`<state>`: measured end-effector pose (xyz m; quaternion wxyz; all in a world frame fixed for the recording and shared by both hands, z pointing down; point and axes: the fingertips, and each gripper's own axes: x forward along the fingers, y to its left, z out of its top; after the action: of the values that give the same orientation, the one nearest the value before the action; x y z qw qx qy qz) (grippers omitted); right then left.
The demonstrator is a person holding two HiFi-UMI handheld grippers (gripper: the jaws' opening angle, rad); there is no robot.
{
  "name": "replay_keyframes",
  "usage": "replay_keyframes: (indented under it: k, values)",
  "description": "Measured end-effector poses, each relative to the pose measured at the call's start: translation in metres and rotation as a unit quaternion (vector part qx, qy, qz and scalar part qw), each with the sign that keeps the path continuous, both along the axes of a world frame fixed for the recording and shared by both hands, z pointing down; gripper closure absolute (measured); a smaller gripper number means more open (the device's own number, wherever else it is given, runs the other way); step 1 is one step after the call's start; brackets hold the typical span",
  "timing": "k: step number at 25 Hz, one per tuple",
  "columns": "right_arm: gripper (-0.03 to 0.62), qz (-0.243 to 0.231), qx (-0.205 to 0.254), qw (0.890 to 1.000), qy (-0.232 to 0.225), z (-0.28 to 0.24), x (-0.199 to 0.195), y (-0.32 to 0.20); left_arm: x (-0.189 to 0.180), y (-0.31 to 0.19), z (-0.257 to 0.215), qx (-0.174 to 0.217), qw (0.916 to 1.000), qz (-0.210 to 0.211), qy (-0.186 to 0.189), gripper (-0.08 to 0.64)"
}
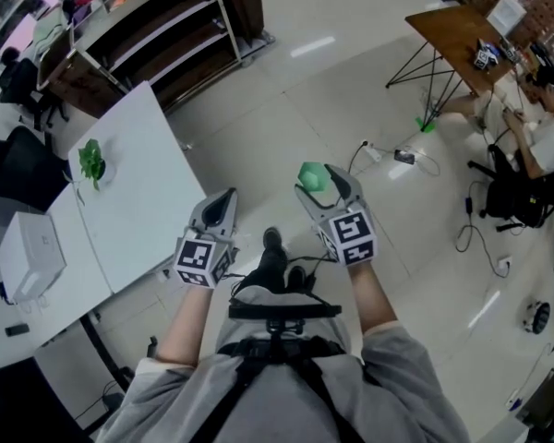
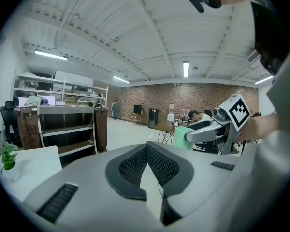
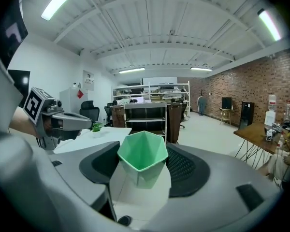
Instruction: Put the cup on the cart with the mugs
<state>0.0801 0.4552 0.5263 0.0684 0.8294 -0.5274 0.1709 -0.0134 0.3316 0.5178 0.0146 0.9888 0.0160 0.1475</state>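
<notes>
A mint-green faceted cup sits upright between the pads of my right gripper, which is shut on it. The head view shows the same cup held at waist height over the tiled floor by the right gripper. My left gripper hangs beside it to the left, with its dark pads meeting at the tips and nothing held. From the left gripper view, the left gripper looks shut, and the cup shows to the right. I see no cart with mugs.
A white table with a small plant stands close on my left. A dark shelf unit is ahead to the left. At the far right, a person sits by a wooden table. Cables lie on the floor.
</notes>
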Motion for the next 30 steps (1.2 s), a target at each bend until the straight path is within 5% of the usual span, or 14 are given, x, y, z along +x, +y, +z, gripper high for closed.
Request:
replay_keyframes:
  k: [15, 30]
  values:
    - [0.282, -0.025, -0.031, 0.999, 0.016, -0.002, 0.174, -0.107, 0.182, -0.103, 0.002, -0.018, 0.9998, 0.0, 0.008, 0.555]
    - [0.282, -0.121, -0.024, 0.992, 0.01, -0.022, 0.336, -0.275, 0.316, -0.253, -0.019, -0.013, 0.9958, -0.09, 0.005, 0.555]
